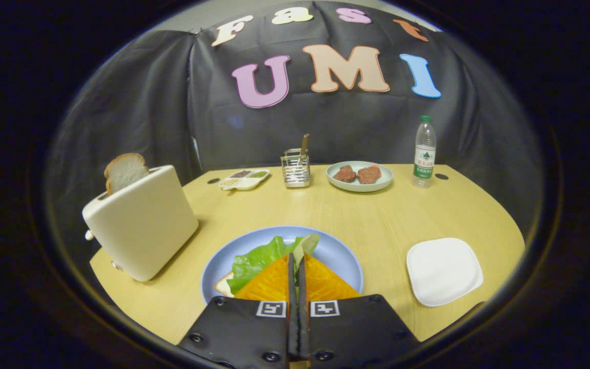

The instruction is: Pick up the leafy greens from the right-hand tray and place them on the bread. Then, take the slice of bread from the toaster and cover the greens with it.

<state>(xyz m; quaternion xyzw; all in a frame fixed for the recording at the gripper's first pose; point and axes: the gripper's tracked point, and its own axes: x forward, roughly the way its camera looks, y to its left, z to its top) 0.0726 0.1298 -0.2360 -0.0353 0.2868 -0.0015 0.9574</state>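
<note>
1 toaster (144, 225) w/ 1 bread slice (124, 170), 1 blue plate (343, 256), 1 lettuce (259, 259), 1 white tray (443, 270), 1 bottle (424, 152), 2 meat patties (358, 174), 1 utensil holder (295, 168), 1 seasoning dish (244, 179).

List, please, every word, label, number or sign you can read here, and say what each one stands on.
Water bottle: it has a printed label, but the print is too small to read.
Tool: two square coded markers sit on its body, patterns only, with no words or numbers. Its fingers are closed on an edge of the leafy greens over the blue plate.
</note>
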